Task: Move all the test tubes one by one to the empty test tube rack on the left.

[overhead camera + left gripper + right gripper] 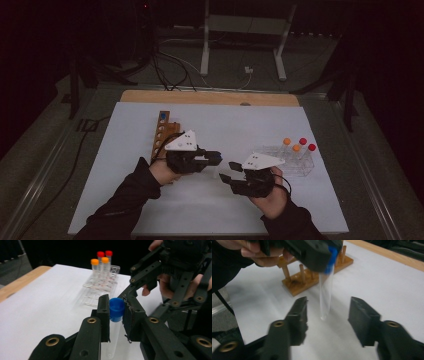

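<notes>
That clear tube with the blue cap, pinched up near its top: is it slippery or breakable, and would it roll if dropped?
The blue-capped tube looks smooth and clear, so probably slick; the left gripper clamps its cap, which likely grips better. It hangs straight, so it seems stiff and light. Being round, it would probably roll on the flat white table.

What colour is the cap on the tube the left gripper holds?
Blue cap, clearest in the left gripper view.

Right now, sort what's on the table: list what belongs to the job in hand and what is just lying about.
In the job:
- clear plastic tube with a blue cap, clamped in the left tool
- right tool, jaws apart on either side of the tube
- wooden peg rack

Lying about:
- clear plastic rack of orange- and red-capped tubes
- floor cables
</notes>
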